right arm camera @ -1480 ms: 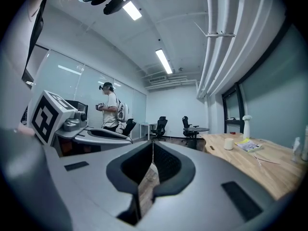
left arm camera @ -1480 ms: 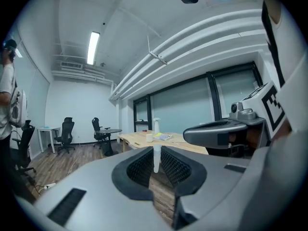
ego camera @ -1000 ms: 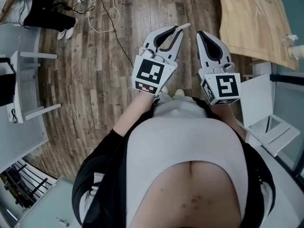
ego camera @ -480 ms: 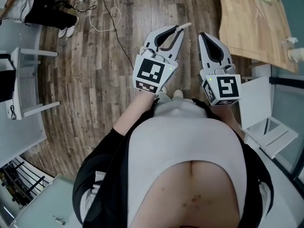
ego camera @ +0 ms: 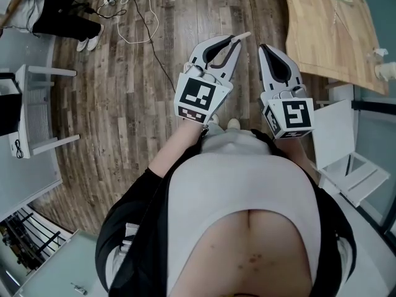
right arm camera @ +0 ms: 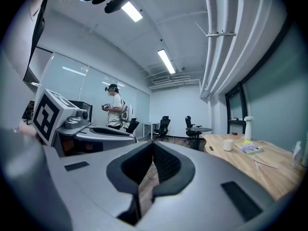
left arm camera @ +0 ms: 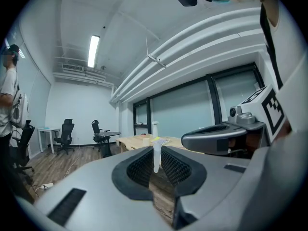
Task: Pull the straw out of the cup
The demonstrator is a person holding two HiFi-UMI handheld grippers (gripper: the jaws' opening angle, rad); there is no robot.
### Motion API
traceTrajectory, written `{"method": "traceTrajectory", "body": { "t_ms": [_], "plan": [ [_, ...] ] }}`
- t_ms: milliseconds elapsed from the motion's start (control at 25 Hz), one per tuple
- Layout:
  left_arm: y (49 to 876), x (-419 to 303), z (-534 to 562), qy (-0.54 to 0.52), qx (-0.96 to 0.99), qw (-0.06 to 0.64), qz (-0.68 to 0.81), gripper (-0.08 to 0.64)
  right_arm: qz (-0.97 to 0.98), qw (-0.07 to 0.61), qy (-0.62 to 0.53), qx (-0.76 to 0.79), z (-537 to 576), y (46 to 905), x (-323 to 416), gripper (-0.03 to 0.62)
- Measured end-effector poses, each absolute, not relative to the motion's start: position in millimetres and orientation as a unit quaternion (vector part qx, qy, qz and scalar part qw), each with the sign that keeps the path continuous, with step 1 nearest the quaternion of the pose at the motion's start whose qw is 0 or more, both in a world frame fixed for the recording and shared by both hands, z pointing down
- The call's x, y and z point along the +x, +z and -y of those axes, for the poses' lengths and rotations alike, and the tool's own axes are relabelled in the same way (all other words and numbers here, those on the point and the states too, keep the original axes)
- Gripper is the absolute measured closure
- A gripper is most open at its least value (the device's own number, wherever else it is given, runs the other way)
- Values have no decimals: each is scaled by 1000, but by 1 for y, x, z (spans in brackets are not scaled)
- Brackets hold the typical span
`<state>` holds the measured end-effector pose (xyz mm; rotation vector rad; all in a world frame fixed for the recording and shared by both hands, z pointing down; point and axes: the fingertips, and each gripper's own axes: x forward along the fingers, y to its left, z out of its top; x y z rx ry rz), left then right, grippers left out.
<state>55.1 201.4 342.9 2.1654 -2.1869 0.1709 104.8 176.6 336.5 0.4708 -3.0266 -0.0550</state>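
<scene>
I hold both grippers level in front of my body, over the wooden floor. My left gripper (ego camera: 232, 39) is shut on a thin white straw (ego camera: 242, 36), whose end pokes out past the tips. In the left gripper view the straw (left arm camera: 156, 159) stands upright, pinched between the dark pads of the left gripper (left arm camera: 156, 149). My right gripper (ego camera: 265, 46) is beside it, shut with nothing in it; its tips meet in the right gripper view (right arm camera: 153, 144). A small white cup (right arm camera: 228, 145) stands on the wooden table, far from both grippers.
The curved wooden table (ego camera: 322, 23) lies ahead on the right, with a booklet (right arm camera: 249, 148) and a white bottle (right arm camera: 248, 128) on it. White chairs stand at left (ego camera: 37, 113) and right (ego camera: 346, 159). Cables (ego camera: 133, 11) trail on the floor. Another person (right arm camera: 114, 107) stands farther off.
</scene>
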Motion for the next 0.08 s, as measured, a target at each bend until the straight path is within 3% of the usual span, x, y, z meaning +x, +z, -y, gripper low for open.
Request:
{"method": "traceTrajectory", "body": {
  "t_ms": [80],
  "plan": [
    [344,53,-205,54,702,31,709,511,987,41,-18,153,-180,337,102,563]
  ]
}}
